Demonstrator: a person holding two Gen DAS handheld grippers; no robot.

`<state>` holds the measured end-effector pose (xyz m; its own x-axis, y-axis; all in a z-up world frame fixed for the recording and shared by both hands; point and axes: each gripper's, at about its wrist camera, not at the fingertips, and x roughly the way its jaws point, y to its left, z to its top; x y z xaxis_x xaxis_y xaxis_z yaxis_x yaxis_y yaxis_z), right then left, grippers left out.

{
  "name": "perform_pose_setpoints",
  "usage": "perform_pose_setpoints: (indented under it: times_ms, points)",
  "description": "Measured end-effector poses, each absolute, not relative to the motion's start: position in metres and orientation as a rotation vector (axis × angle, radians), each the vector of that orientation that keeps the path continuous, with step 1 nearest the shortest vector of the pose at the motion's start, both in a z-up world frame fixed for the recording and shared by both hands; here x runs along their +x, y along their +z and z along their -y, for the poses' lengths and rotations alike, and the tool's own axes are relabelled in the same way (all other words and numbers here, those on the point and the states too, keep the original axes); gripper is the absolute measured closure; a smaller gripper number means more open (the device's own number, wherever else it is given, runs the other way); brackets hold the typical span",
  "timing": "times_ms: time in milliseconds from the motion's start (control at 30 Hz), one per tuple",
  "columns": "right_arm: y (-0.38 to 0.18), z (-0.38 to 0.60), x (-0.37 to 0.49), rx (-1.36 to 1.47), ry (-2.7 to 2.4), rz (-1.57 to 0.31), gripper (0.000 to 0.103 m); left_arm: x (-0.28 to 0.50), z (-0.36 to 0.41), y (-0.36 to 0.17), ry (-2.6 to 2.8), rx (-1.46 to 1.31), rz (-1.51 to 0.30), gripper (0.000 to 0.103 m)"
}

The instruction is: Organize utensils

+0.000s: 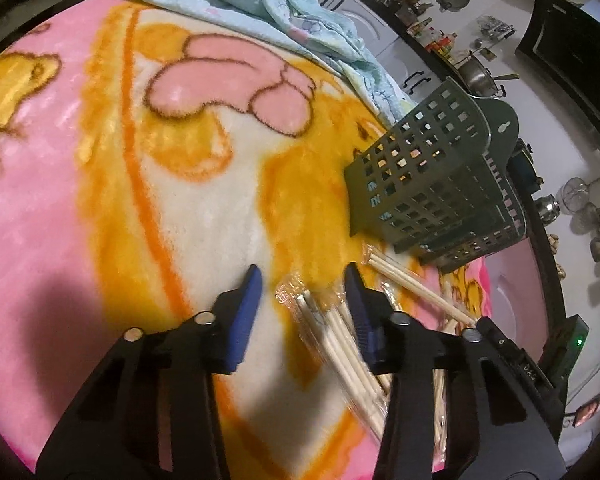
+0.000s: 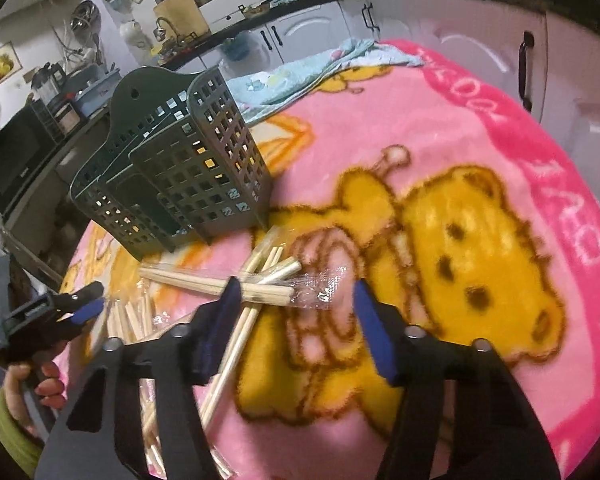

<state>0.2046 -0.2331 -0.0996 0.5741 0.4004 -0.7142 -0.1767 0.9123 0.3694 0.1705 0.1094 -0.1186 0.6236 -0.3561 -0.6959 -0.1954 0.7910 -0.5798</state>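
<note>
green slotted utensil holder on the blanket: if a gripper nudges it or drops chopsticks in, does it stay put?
Probably not firmly. The green holder looks like thin perforated plastic, so likely light. It rests on a plush blanket, a soft, uneven base, so it may rock or tip. It is tall with a high back panel, so a push near the top seems riskier than one low down.

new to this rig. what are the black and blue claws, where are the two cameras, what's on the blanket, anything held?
No robot: a person carries a hand-held gripper in each hand, with a fisheye camera on each looking along its blue fingers. The left view shows the left hand-held gripper; the right view shows the right hand-held gripper, with the left one at its lower left. On the pink cartoon blanket lie wrapped wooden chopsticks beside a green perforated utensil holder, with a light blue cloth behind. Both jaws stand apart over chopsticks; nothing is gripped yet.
</note>
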Motion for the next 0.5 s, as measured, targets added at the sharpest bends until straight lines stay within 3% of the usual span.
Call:
perform_pose_setpoints:
  times_ms: [200, 300, 500]
  points:
    - [-0.1, 0.238, 0.202, 0.315, 0.358, -0.889, 0.092, 0.171, -0.112, -0.122, -0.086, -0.648, -0.914, 0.092]
    - [-0.092, 0.239, 0.197, 0.304, 0.37, -0.857, 0.097, 0.172, -0.113, -0.123, -0.091, -0.644, -0.915, 0.098]
    - [-0.076, 0.234, 0.191, 0.257, 0.384, -0.808, 0.098, 0.17, -0.114, -0.121, -0.12, -0.648, -0.913, 0.102]
